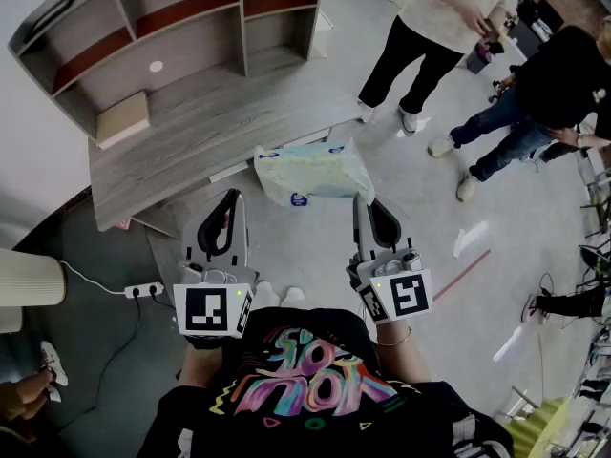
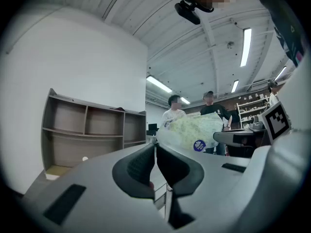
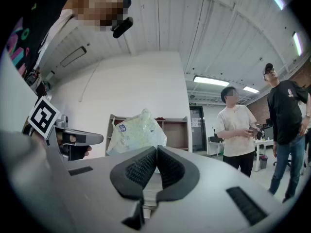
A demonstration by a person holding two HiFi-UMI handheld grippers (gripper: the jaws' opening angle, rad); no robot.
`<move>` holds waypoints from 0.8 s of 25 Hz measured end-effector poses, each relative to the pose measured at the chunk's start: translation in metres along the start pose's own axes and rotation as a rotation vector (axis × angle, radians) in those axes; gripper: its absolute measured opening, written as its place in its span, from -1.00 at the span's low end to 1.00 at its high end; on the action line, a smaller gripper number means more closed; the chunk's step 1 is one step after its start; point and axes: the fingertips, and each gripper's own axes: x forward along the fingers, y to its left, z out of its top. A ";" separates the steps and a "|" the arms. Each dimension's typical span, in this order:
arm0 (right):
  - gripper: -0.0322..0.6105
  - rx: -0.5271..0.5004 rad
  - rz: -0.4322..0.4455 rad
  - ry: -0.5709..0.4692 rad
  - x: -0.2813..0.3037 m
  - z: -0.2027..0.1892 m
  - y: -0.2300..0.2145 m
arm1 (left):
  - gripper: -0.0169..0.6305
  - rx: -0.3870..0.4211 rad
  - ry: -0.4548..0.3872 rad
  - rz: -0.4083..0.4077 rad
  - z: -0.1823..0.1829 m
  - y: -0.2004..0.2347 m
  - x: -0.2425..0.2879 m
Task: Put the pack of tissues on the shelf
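Observation:
The pack of tissues [image 1: 315, 172], a pale green plastic pack with a blue sticker, hangs in the air between my two grippers, just off the shelf unit's desk edge. My right gripper [image 1: 361, 198] is shut on the pack's right near corner. In the right gripper view the pack [image 3: 137, 132] rises just behind the closed tips [image 3: 156, 148]. My left gripper [image 1: 237, 195] is shut at the pack's left near corner. In the left gripper view the pack's film [image 2: 194, 130] runs to the closed tips [image 2: 155, 147]. The wooden shelf [image 1: 191, 113] stands ahead on the left.
A tan box [image 1: 122, 119] lies in the shelf's lower left bay. Two people [image 1: 434, 27] [image 1: 549, 93] stand on the floor to the right. A power strip [image 1: 143, 291] and its cable lie on the floor at the left, near a white stool [image 1: 29, 280].

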 end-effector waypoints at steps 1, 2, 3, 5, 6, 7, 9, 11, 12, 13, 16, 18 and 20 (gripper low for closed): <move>-0.85 0.009 -0.001 -0.008 0.000 0.001 0.000 | -0.85 0.001 0.000 -0.001 0.000 -0.001 0.000; -0.85 0.018 -0.001 -0.014 0.000 0.002 0.000 | -0.85 0.002 0.000 0.000 -0.001 -0.001 0.001; -0.85 0.026 0.000 -0.019 -0.001 0.001 0.000 | -0.85 0.003 0.000 0.001 -0.001 -0.001 0.000; -0.85 0.033 0.002 -0.019 -0.003 -0.001 -0.001 | -0.85 0.004 0.000 0.009 -0.003 -0.001 -0.001; -0.85 0.030 0.004 -0.017 -0.003 -0.002 -0.002 | -0.85 0.004 -0.001 0.014 -0.003 0.000 -0.001; -0.85 0.027 0.007 -0.017 -0.003 -0.004 -0.003 | -0.85 0.004 -0.001 0.019 -0.004 0.000 -0.002; -0.85 0.025 0.015 -0.017 -0.002 -0.005 -0.004 | -0.85 0.004 -0.001 0.030 -0.006 -0.001 -0.003; -0.85 0.030 0.026 -0.016 -0.001 -0.006 -0.005 | -0.85 0.004 0.000 0.042 -0.007 -0.002 -0.004; -0.85 0.032 0.033 -0.016 -0.001 -0.006 -0.005 | -0.85 0.003 -0.001 0.049 -0.006 -0.002 -0.005; -0.85 0.033 0.040 -0.015 -0.001 -0.005 -0.005 | -0.85 0.002 0.000 0.055 -0.006 -0.002 -0.006; -0.85 0.039 0.047 -0.023 -0.001 -0.005 -0.007 | -0.85 0.006 0.004 0.067 -0.006 -0.003 -0.008; -0.85 0.043 0.044 -0.024 -0.001 -0.008 -0.008 | -0.85 0.008 0.003 0.074 -0.007 -0.002 -0.009; -0.85 0.048 0.042 -0.026 0.000 -0.011 -0.008 | -0.85 0.010 0.003 0.081 -0.009 0.000 -0.010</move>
